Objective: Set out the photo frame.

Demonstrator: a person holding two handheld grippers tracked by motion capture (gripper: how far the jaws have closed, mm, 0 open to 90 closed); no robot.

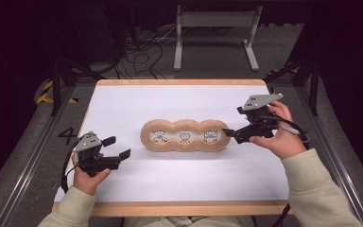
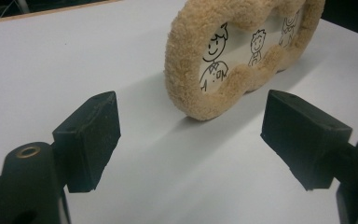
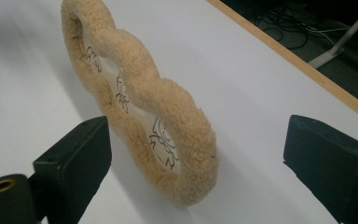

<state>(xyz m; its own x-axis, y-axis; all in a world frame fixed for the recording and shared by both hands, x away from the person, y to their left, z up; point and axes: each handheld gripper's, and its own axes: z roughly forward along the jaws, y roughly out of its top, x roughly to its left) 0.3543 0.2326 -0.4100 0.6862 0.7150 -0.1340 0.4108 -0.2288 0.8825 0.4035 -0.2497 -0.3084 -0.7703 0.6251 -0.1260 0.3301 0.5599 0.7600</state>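
Note:
A tan fuzzy plush frame point(image 1: 184, 147) with three round windows of cartoon figures stands on edge mid-table. My left gripper point(image 1: 118, 147) hovers to its left with a gap between them, jaws wide open and empty. In the left gripper view the frame point(image 2: 186, 79) stands beyond the open gripper point(image 2: 191, 140). My right gripper point(image 1: 232, 124) is at the frame's right end, open. In the right gripper view the frame's near end point(image 3: 186, 140) sits between the jaws of the gripper point(image 3: 198, 163), with space on both sides and no pad touching it.
The white tabletop point(image 1: 123, 99) has a wooden edge all round. Beyond its far edge stand a white metal stand point(image 1: 215, 19) and loose cables point(image 1: 142, 52) on the floor. Dark rails run along both sides of the table.

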